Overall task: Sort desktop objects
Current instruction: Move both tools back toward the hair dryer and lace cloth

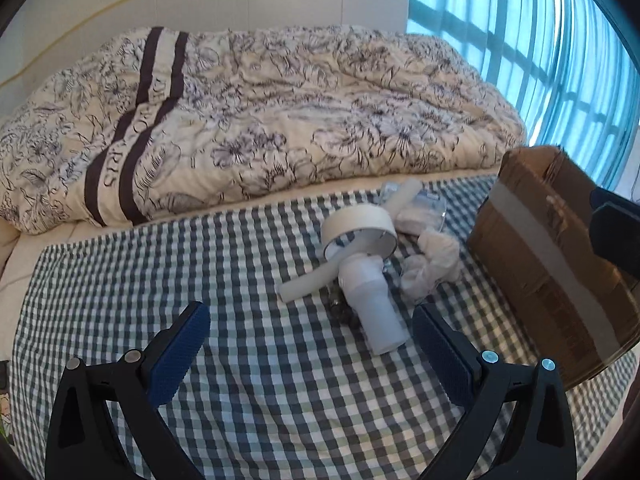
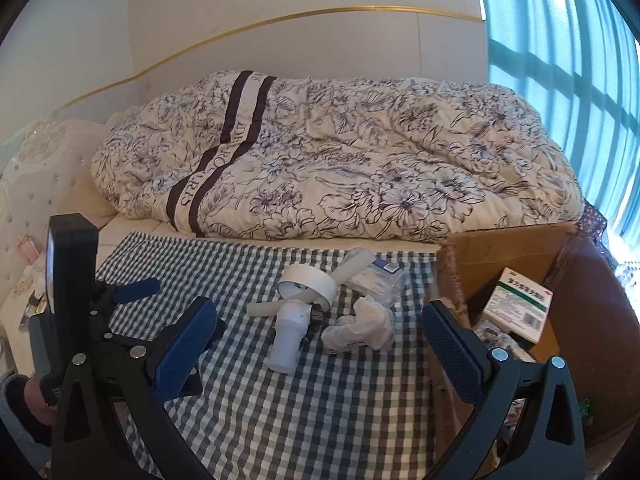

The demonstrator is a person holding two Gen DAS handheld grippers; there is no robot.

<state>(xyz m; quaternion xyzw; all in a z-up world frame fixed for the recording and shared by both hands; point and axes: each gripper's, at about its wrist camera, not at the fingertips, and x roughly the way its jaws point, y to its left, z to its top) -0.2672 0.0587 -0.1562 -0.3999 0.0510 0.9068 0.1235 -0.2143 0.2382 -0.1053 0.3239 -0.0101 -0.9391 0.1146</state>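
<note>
**Grippers spread, next pick from the pile**

Grippers first: my left gripper [image 1: 310, 354] is spread wide, nothing between the blue pads [image 1: 180, 354], hovering over the checked cloth [image 1: 248, 400] just near of the pile. My right gripper [image 2: 320, 354] is also spread and empty, over the same cloth, its right finger at the near wall of the cardboard box [image 2: 452, 276].

Pile sits mid-cloth, all touching or overlapping: white plastic bottle [image 1: 376, 312] lying on its side, mouth end nearest me; tape roll [image 1: 360, 230] tilted just beyond it; foam tube [image 1: 308, 284] running under the roll toward the left; crumpled tissue wad [image 1: 430, 260] on the right of the bottle; clear plastic packet [image 2: 376, 280] at the far side. Small dark bits under the bottle, can't tell what.

Box stands at the right edge of the cloth, open; a green-and-white medicine box [image 2: 516, 304] is already inside, so I judge sorting is partly done.

Doing it well, my guess: take the bottle first with the left gripper, since it lies closest and on top. Straddle the body across its width, not the neck, close squarely so it doesn't roll. Lift straight up to avoid dragging the tube or tissue. The tissue is soft, so pinch it deep.
</note>
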